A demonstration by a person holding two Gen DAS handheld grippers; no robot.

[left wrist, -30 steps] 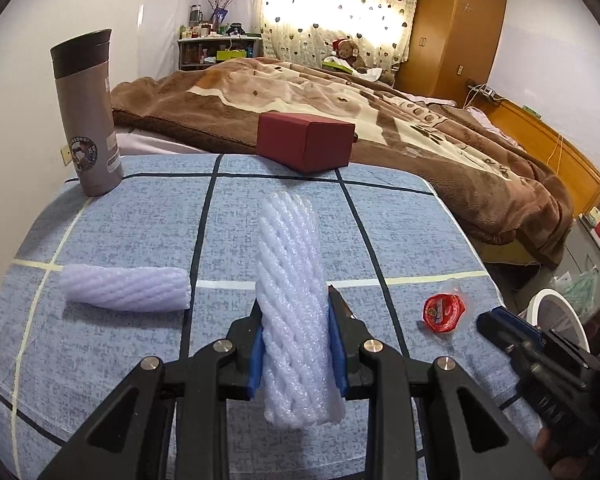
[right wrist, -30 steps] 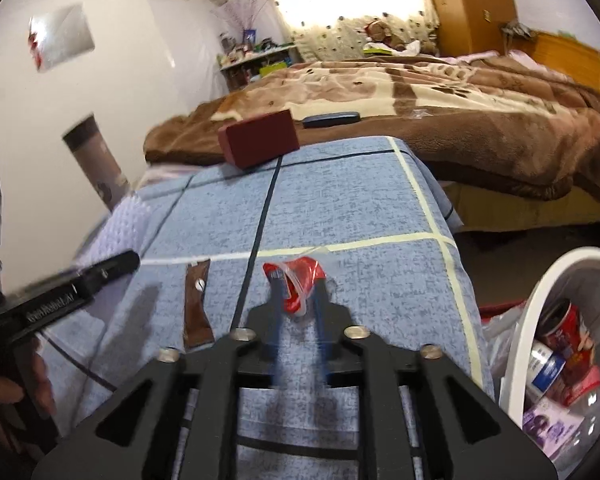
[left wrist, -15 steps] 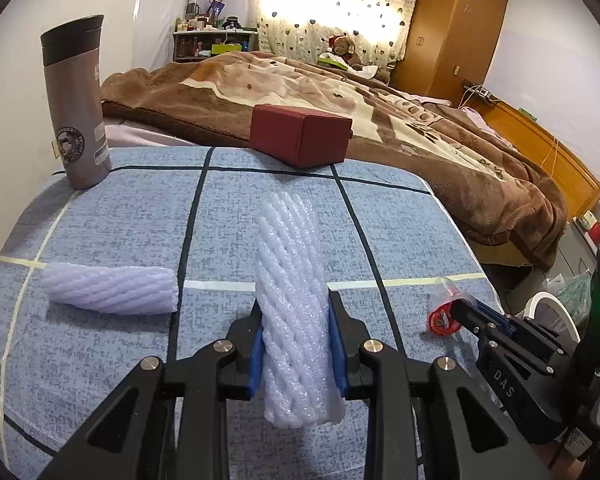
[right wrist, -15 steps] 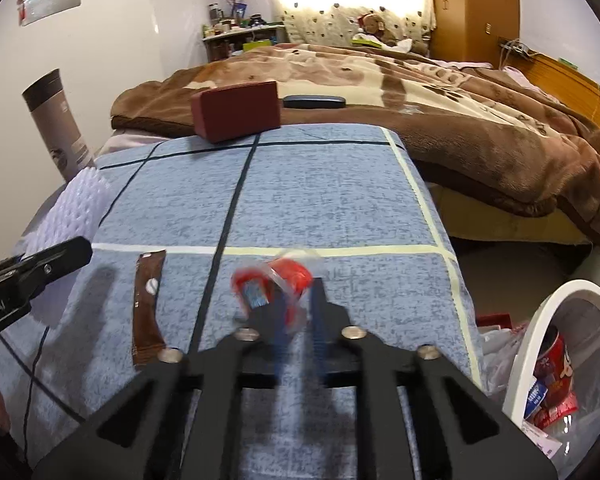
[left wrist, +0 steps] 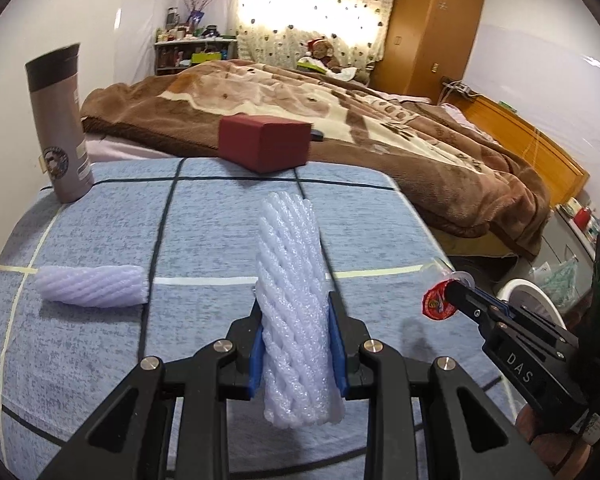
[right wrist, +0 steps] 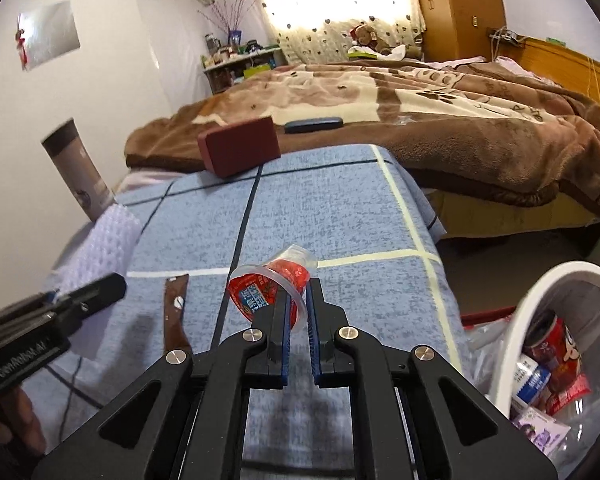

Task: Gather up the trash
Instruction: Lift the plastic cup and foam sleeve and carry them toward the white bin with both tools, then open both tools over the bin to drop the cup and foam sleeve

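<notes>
My left gripper (left wrist: 296,320) is shut on a white foam net sleeve (left wrist: 292,280), held upright above the blue tablecloth (left wrist: 220,224). A second foam sleeve (left wrist: 92,291) lies on the cloth to the left. My right gripper (right wrist: 297,300) is shut on a small red jelly cup (right wrist: 268,284), pinching its clear rim and holding it tilted just above the cloth; the same cup (left wrist: 438,303) shows at the right gripper's tip in the left wrist view. A brown wrapper (right wrist: 176,312) lies flat left of the cup. The white trash bin (right wrist: 516,320) stands low at the right with trash inside.
A dark red box (left wrist: 264,146) sits at the table's far edge and a grey travel mug (left wrist: 58,128) stands at the far left corner. Behind lies a bed with a brown blanket (left wrist: 340,112). A dark flat case (right wrist: 314,124) rests on the bed.
The right gripper closed on the red jelly cup and lifted it off the cloth. The left gripper kept its hold on the foam sleeve and shifted slightly.
</notes>
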